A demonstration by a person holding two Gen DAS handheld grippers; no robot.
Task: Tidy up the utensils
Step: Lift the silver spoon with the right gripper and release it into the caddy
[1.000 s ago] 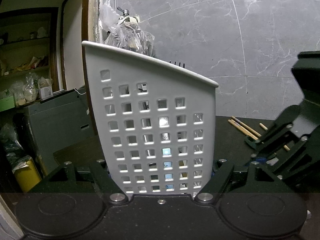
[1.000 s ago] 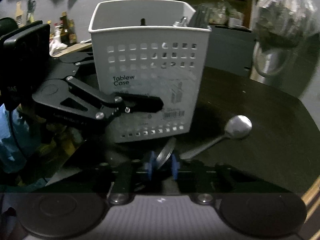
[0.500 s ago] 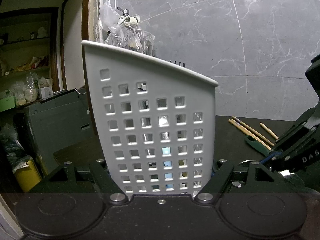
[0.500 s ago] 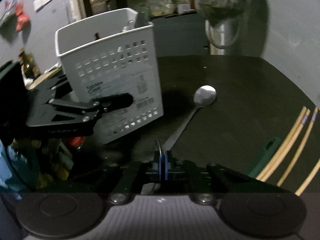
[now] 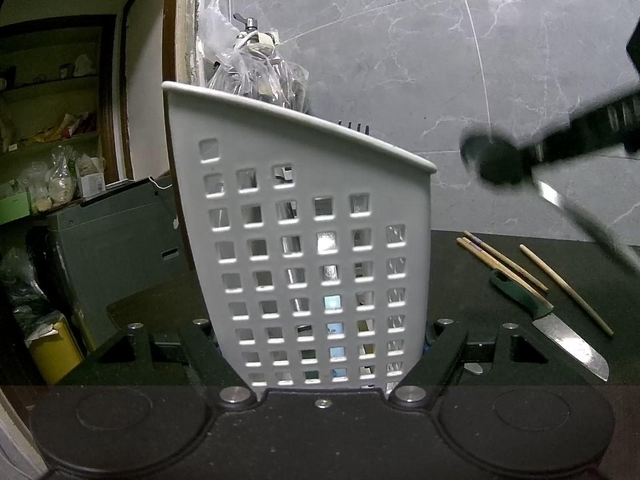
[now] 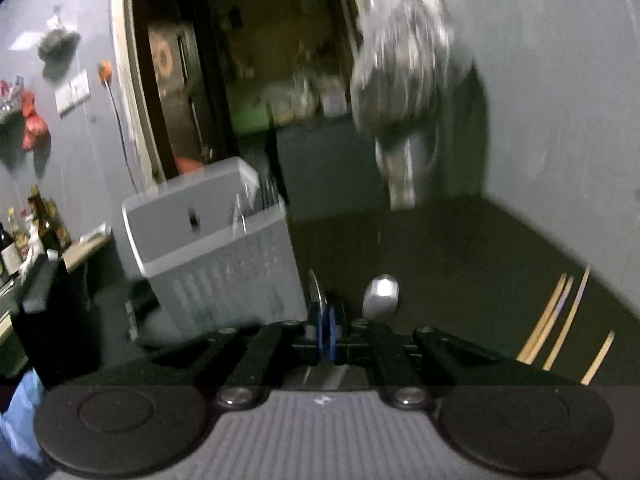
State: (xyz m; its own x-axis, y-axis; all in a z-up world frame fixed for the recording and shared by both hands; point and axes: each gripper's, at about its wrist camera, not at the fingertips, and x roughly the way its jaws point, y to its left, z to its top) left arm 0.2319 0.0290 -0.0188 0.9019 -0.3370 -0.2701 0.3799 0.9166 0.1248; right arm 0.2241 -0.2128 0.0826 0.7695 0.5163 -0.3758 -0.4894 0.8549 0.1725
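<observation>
Nearest, the left gripper has its fingers spread wide against both sides of the white perforated caddy, clamping it low down where it stands upright on the dark worktop. Utensil tips poke above the caddy's rim, a dark fork among them.

The right gripper is pinched tight, blue pads together on a thin metal utensil held edge-on; it is too blurred to say which kind. From the left wrist view the same gripper hangs in the air above the worktop to the right of the caddy, with a shiny handle slanting down from it.

Just beyond the right gripper a spoon lies on the worktop, bowl up. Further right lie wooden chopsticks, and among them a green-handled knife with its blade pointing toward the near edge. Behind everything stands a grey marble wall, where a clear plastic bag hangs.
</observation>
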